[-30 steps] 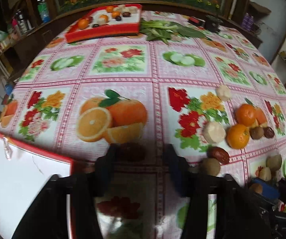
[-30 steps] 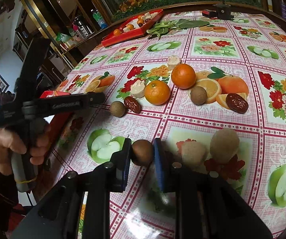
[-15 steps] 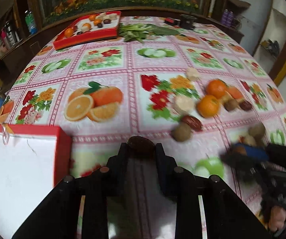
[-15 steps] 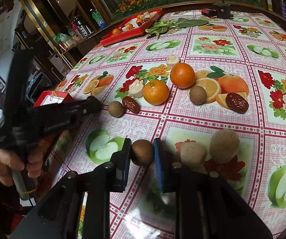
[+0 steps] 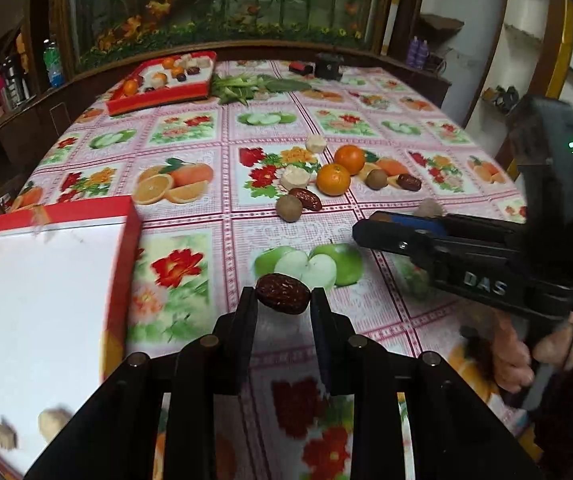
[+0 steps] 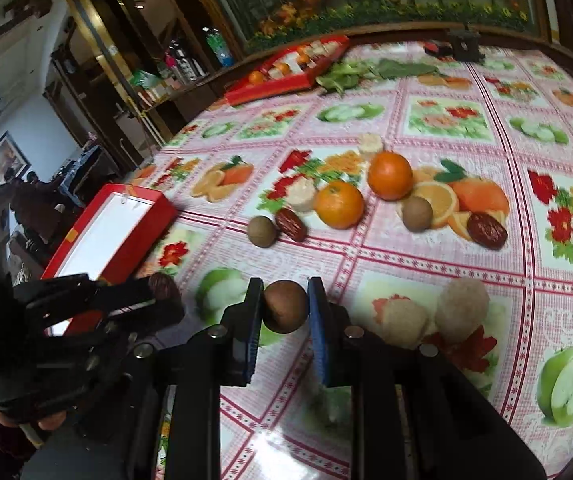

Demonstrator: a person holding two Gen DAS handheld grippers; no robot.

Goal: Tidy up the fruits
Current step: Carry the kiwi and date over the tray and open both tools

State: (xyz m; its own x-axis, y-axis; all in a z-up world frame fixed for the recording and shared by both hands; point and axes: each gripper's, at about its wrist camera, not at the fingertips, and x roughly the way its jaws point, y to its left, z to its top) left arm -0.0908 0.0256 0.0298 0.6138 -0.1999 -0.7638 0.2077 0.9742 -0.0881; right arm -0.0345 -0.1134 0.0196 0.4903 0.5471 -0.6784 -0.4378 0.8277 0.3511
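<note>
A: Left claw [image 5: 283,303] clamped on a wrinkled dark red date [image 5: 283,293], held above the counter [image 5: 190,124] with its fruit-print cloth, over the printed green apple halves.

B: And the right claw [image 6: 285,307]?

A: Closed on a small round brown fruit [image 6: 285,305], pads pressing both sides, low over the cloth. Two pale, rough-skinned lumps [image 6: 461,305] lie just beside it on the right.

B: Where does the rest of the fruit sit?

A: Mid-counter, in a loose cluster: two oranges [image 6: 339,204], one touching a pale peeled piece [image 6: 301,196]; a second date [image 6: 291,224] lying against another brown fruit [image 6: 262,231]; a third brown fruit [image 6: 417,213] and a third date [image 6: 486,230] near each other farther right.

B: Any containers?

A: A red box [image 5: 120,248] with a white inside sits at the near left edge; two pale pieces [image 5: 50,424] show in its near corner, blurred. A red tray [image 5: 158,96] with assorted fruit stands at the far side, green leaves [image 5: 242,88] just beside it.

B: The person?

A: Only a hand [image 5: 526,356] gripping the right claw's handle, seen from the left camera.
</note>
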